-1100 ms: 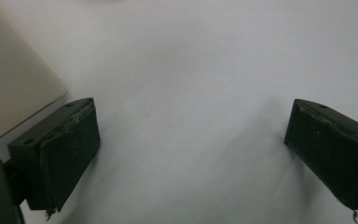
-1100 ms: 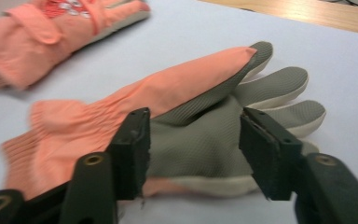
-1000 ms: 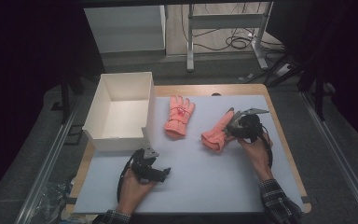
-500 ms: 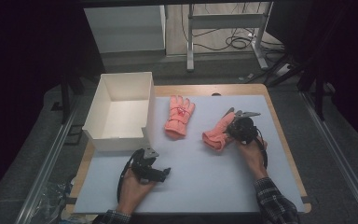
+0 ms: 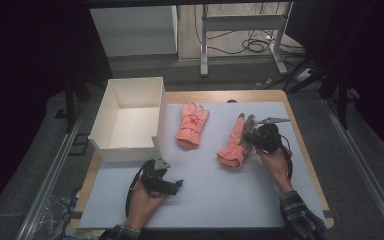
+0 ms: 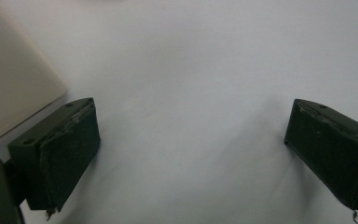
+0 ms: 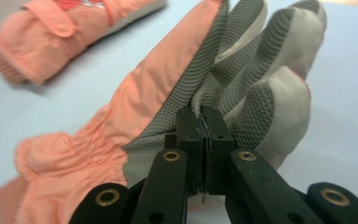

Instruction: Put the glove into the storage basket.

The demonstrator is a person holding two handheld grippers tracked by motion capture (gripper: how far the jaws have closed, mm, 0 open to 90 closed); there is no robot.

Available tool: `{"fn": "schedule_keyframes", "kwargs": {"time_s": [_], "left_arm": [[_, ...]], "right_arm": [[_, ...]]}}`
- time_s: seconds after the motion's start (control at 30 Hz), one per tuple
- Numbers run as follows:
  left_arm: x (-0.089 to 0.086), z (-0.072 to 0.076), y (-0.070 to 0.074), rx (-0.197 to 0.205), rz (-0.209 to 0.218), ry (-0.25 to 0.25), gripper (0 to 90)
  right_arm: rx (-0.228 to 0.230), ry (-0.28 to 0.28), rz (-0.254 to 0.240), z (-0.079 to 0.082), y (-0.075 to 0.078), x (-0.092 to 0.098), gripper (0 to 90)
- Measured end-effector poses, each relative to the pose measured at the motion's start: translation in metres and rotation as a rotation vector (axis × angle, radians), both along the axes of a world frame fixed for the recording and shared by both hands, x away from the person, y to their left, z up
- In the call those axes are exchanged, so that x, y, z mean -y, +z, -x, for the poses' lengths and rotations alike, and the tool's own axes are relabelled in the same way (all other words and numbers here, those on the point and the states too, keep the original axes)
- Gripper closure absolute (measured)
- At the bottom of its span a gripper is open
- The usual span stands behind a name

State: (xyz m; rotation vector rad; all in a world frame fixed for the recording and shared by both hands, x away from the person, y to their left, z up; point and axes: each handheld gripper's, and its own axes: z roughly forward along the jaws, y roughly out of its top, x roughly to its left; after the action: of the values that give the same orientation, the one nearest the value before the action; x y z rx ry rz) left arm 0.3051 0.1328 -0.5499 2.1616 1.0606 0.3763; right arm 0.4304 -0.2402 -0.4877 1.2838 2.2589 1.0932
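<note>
Two salmon-pink gloves lie on the white mat (image 5: 205, 200). One glove (image 5: 192, 125) lies flat near the box, seen far off as the other glove (image 7: 65, 32) in the right gripper view. My right gripper (image 5: 248, 131) (image 7: 204, 121) is shut on the grey palm fabric of the right glove (image 5: 232, 145) (image 7: 168, 79), just below its fingers. Its jaws have just been closing with that fabric between them. My left gripper (image 5: 177, 185) (image 6: 191, 154) rests low over the bare mat, open, with nothing between its jaws.
An open white box (image 5: 125, 150) stands at the mat's left back, its corner (image 6: 14, 88) close to the left gripper. The wooden table edge (image 5: 307, 165) runs along the right. Cables and metal legs lie on the floor behind the table.
The right gripper's jaws have closed onto the right glove's palm side. The glove's finger end now stands slightly raised. The left hand has stayed in place.
</note>
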Motion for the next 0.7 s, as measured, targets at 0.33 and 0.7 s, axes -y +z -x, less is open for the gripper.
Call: {"fn": "schedule_keyframes", "kwargs": {"time_s": [0.33,0.7], "left_arm": [[0.000,0.000,0.000,0.000,0.000,0.000,3.3],[0.000,0.000,0.000,0.002,-0.002,-0.002,3.3]], "right_arm": [[0.001,0.170,-0.058,0.031,0.024,-0.008,87.2],[-0.057,0.385,-0.093,0.068,0.020,-0.025,87.1]]}}
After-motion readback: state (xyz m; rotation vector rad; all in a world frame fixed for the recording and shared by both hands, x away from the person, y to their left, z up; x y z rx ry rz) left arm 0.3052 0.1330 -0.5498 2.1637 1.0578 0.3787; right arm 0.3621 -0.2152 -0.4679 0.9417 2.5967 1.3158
